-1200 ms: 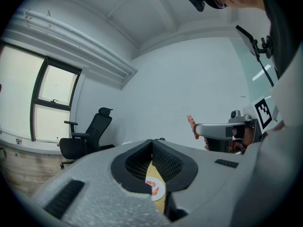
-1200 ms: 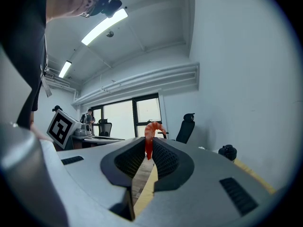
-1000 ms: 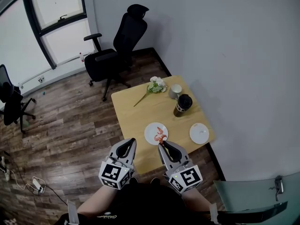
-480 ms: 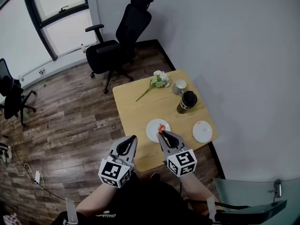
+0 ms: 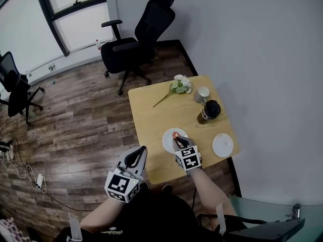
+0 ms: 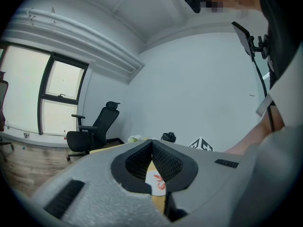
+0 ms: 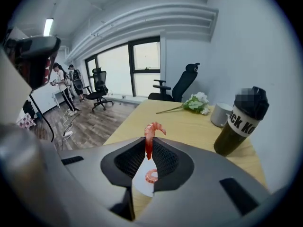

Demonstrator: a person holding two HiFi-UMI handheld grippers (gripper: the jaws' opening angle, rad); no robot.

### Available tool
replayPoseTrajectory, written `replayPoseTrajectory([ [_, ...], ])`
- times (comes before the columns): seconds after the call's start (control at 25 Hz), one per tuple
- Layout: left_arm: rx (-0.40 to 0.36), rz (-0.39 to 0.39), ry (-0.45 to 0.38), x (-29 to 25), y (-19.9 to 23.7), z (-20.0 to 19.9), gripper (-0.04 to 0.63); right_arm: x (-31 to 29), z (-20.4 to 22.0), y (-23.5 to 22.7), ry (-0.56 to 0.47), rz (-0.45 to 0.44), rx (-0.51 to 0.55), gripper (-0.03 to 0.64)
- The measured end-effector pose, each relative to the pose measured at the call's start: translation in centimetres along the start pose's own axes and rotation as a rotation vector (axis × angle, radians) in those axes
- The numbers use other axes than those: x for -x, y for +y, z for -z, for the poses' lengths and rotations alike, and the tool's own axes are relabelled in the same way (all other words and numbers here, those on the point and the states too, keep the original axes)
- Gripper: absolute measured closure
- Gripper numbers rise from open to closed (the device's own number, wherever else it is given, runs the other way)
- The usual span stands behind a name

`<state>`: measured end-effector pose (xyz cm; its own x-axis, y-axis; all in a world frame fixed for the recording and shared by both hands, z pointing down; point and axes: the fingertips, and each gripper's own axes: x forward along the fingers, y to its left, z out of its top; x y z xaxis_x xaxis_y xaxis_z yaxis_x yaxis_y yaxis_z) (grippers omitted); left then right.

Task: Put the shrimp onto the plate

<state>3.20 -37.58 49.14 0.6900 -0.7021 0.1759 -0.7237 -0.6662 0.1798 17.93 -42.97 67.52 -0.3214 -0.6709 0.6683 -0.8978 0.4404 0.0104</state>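
Lower left of the head view, the left gripper (image 5: 138, 155) hangs off the near edge of the table (image 5: 151, 120). Its own view shows the pads pressed together with nothing in them, so that one's idle. Across to centre frame, the right gripper (image 7: 150, 144) is the busy one: jaws pinched on a shrimp (image 7: 150, 135), holding it low on the body so the curled end sticks up above the pads. It hangs right over the plate (image 5: 167, 143), and through the gap under the pads a second shrimp (image 7: 151, 176) lies on the white. So the carried one is in the air, not down yet. How will it handle? Light, I'd say, soft and probably a bit slick. It's a small curved thing that could twist or slide out of a loose squeeze, and squash under a hard one. The thick middle of the body is the place to hold, much as here, not a thin end. Letting go looks safest low over the plate's middle, so it can't roll off the rim. Further right, a dark bottle (image 5: 208, 111) and the other plate (image 5: 222, 145) stand well clear.
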Motion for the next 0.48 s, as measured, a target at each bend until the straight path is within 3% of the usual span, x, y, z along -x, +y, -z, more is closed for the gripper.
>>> replayPoseTrajectory([
  [0.48, 0.013, -0.055, 0.02, 1.3, 1.4, 1.0, 0.594, -6.0, 5.2, 0.5, 0.245, -0.033, 0.01, 0.571],
])
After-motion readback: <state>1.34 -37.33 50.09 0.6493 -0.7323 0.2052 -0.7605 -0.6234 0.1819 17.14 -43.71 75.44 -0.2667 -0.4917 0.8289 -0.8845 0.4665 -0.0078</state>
